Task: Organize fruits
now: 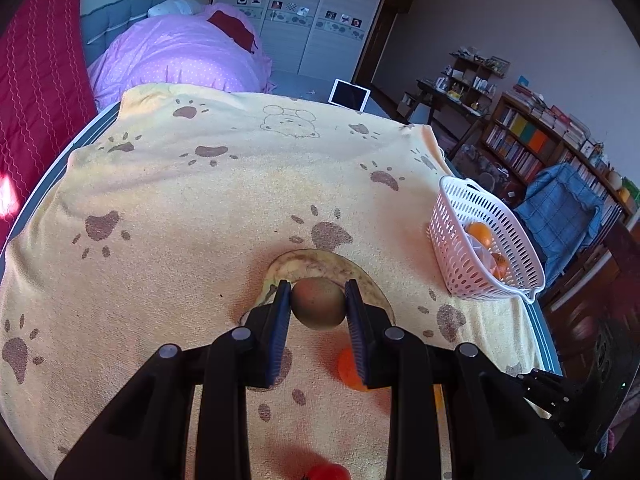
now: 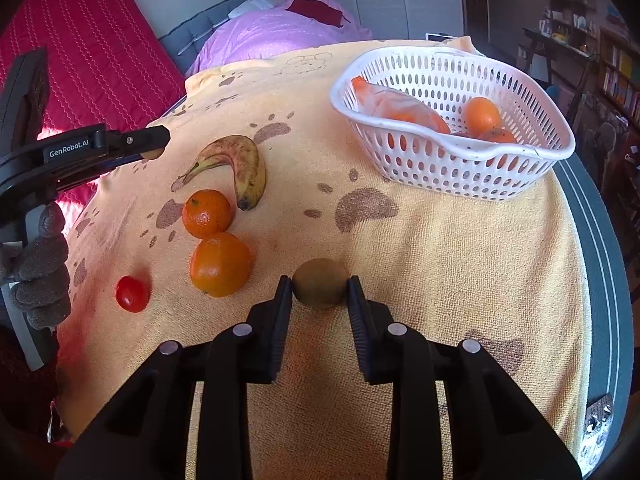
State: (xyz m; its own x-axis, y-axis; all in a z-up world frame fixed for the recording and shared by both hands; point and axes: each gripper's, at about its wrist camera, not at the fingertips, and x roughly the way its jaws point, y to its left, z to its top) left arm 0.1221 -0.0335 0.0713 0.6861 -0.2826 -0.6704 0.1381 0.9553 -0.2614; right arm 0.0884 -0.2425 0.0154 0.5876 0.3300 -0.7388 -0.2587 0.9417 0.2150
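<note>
My left gripper [image 1: 318, 300] is shut on a brown kiwi [image 1: 319, 303], held above a spotted banana [image 1: 316, 263] on the yellow towel. From the right wrist view the left gripper [image 2: 154, 146] shows at the left with the kiwi [image 2: 153, 155] at its tip. My right gripper [image 2: 319, 290] is shut on a second kiwi [image 2: 320, 288] just above the towel. A banana [image 2: 240, 164], two oranges [image 2: 207, 213] [image 2: 220, 264] and a red tomato [image 2: 132, 293] lie on the towel. The white basket [image 2: 472, 158] holds oranges [image 2: 482, 114].
The yellow paw-print towel [image 2: 440, 260] covers the table. The basket stands at the table's right edge [image 1: 452, 240]. A bed with a pink duvet [image 1: 180, 52] lies behind. Bookshelves [image 1: 532, 144] stand at the right. A gloved hand [image 2: 42, 268] holds the left gripper.
</note>
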